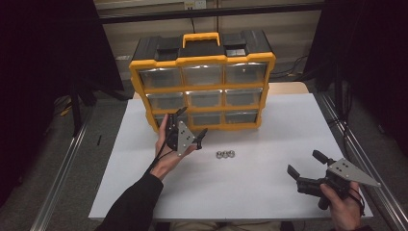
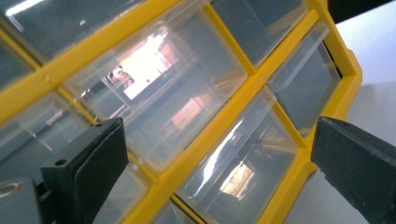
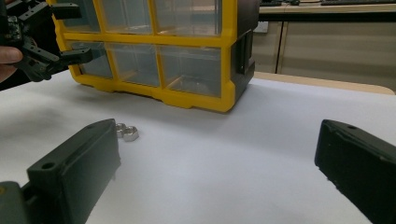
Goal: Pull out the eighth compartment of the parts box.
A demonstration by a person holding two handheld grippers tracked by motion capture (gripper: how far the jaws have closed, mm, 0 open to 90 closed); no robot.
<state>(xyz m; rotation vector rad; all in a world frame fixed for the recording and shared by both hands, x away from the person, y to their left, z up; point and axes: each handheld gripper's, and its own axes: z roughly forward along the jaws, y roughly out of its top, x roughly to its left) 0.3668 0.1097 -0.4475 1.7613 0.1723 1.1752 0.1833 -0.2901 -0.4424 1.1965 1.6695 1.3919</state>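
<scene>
High view has the left gripper (image 1: 191, 122), jaws spread, right up at the yellow drawer cabinet's (image 1: 202, 60) bottom-left drawer (image 1: 166, 118); right gripper (image 1: 305, 166) spread wide, near right, nuts (image 1: 224, 154) between.

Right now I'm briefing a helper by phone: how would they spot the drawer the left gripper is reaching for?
Find the yellow drawer cabinet on the white table. The left gripper, jaws open, is at its bottom-left drawer; unlike its neighbours, that drawer sits in the lowest row at the left corner.
</scene>
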